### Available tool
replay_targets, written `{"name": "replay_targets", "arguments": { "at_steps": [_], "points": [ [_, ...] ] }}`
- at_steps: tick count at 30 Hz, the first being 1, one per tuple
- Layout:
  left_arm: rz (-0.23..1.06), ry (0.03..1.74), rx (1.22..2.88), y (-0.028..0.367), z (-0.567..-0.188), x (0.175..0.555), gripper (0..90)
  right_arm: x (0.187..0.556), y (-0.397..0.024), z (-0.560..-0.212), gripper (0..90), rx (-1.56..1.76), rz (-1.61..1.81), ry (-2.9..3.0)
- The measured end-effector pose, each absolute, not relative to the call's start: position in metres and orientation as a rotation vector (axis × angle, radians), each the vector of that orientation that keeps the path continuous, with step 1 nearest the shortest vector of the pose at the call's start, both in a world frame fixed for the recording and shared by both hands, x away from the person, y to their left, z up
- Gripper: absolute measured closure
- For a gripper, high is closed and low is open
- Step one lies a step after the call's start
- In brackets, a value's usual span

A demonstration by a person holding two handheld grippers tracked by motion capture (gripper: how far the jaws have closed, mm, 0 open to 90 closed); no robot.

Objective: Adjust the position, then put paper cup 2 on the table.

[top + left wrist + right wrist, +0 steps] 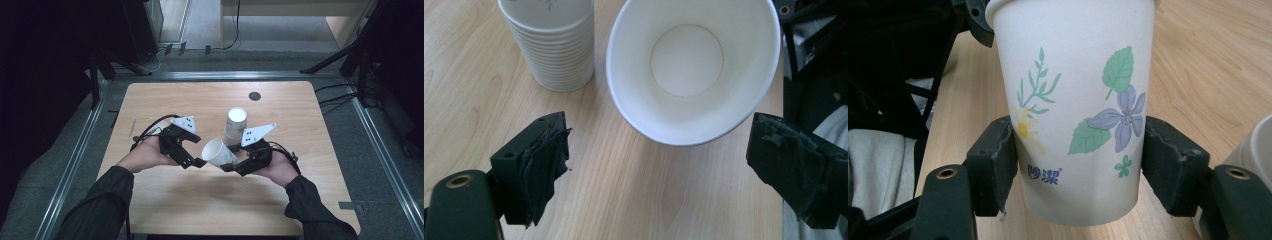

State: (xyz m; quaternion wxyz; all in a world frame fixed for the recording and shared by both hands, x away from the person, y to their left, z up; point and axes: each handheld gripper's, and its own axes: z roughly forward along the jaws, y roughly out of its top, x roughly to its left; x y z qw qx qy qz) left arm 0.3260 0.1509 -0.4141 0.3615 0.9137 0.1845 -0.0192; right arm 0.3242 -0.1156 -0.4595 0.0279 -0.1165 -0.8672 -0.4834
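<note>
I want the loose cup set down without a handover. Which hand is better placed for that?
Right. The right gripper is clamped on the paper cup, while the left gripper stands open beside its mouth.

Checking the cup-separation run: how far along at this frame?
Done: one paper cup is off the stack of cups that stands on the table. In hand: the right gripper clamps that cup sideways; the left gripper is open, facing its mouth. Left: setting it down, then likely the rest of the stack.

Light wooden table point(165, 100), grey carpet floor point(200, 20), dim surroundings
</note>
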Motion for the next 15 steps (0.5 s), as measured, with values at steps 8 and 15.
{"name": "replay_targets", "arguments": {
  "at_steps": [8, 15],
  "points": [
    [-0.059, 0.522, 2.283, 0.158, -0.426, 0.324, 10.2, 0.326, -0.119, -0.459, 34.8, -0.376, -1.496, -2.659],
    [-0.079, 0.560, 2.200, 0.161, -0.437, 0.320, 10.2, 0.326, -0.119, -0.459, 34.8, -0.371, -1.509, -2.661]
  ]
}}
